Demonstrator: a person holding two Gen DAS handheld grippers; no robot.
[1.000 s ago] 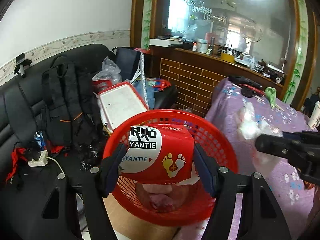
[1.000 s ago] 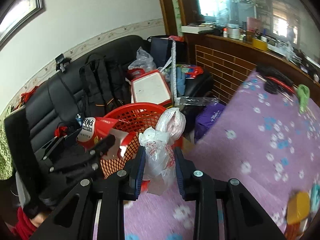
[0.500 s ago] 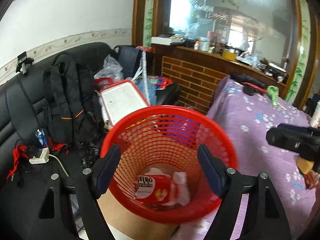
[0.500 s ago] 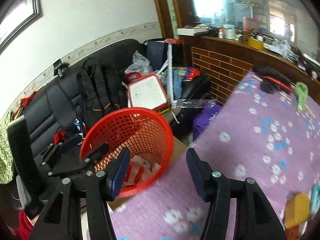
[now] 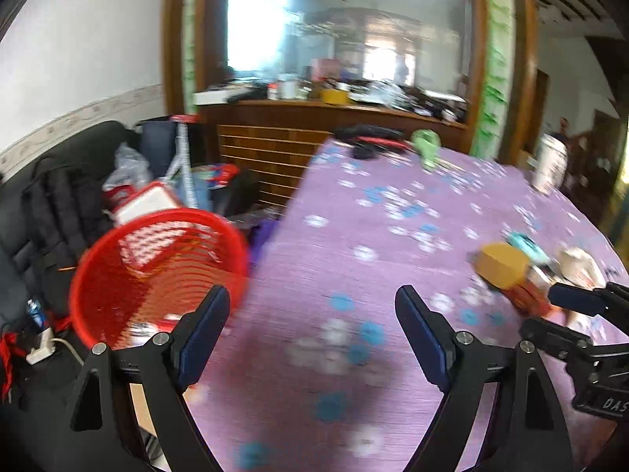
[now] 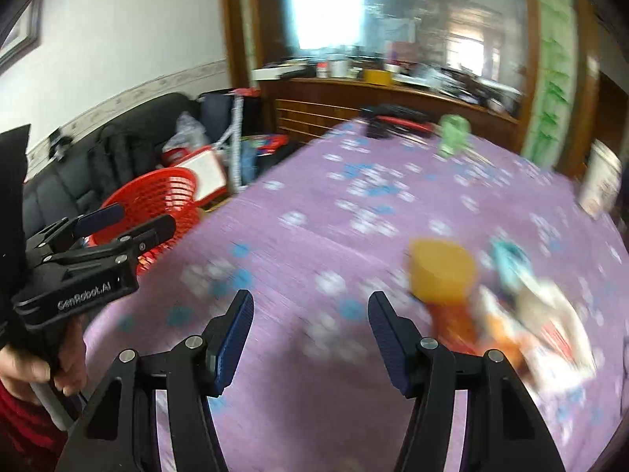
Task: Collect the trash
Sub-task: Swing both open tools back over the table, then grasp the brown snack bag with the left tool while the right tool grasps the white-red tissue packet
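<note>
Purple flowered tablecloth [image 6: 298, 236] serves as landmark. Red basket [image 5: 157, 271] sits off its left edge, a little trash already inside. Remaining trash pile [image 6: 523, 314], topped by a yellow cup-like piece [image 6: 440, 271], lies on the cloth's right side; blurred, so contents uncertain. Left gripper [image 5: 312, 326]: jaws opening wide, nothing between. Right gripper [image 6: 310, 326]: jaws parted, empty, nearer the pile. Risk: both tools converging there could collide or scatter light scraps off the cloth.

"GenRobot.AI" on the left gripper [image 6: 125, 222]
</note>
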